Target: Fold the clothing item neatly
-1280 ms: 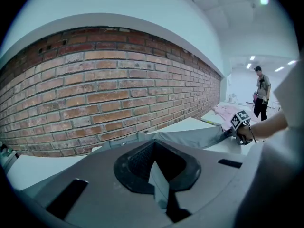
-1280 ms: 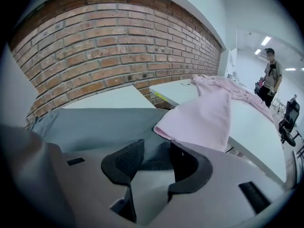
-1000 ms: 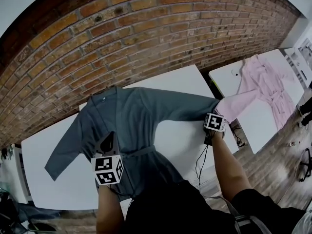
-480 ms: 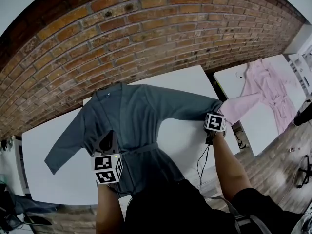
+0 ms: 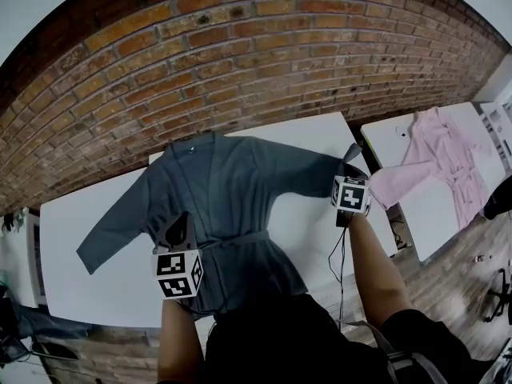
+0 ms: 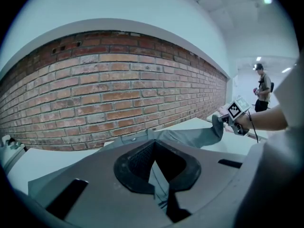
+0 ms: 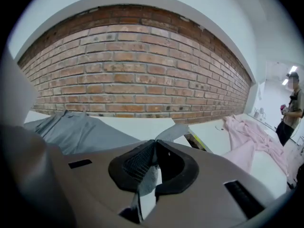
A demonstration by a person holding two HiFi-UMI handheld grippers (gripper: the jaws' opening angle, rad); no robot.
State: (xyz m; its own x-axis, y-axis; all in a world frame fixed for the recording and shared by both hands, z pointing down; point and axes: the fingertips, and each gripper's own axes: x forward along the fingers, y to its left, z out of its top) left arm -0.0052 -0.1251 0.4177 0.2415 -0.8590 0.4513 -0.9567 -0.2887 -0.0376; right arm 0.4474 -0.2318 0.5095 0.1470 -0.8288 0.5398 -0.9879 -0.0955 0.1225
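While the grey long-sleeved cloth robe (image 5: 232, 198) is spread open-front-up on the white rectangular table (image 5: 308, 230) below the red brick wall (image 5: 240, 62), it is worked from both sides in the head view. The left gripper (image 5: 183, 218) is set low at the robe's waist, just beside the tied belt (image 5: 240, 240), probably so that the body is kept from sliding. The right gripper (image 5: 350, 165) is raised at the table's right edge with the right sleeve cuff (image 5: 352, 150) drawn up from it, evidently as the start of a fold inward across the chest.

From the left gripper view, the left gripper (image 6: 153, 142) is seen with its jaws pressed together. Grey cloth shows in the slit behind the tips, but a hold on it cannot be confirmed. Beyond, the sleeve is seen pulled taut toward the right gripper (image 6: 221, 122).

From the right gripper view, the right gripper (image 7: 155, 144) is seen pinching the cuff (image 7: 173, 132), whose edge stands up past the tips. A pale pink cloth robe (image 7: 256, 137) lies on the neighbouring table.

Against the earlier head frames, the sleeve is no longer laid flat out to the table corner. Its cuff has been lifted, and the right jaws have just been closing with the cuff between them. The left gripper has hardly shifted on the robe.
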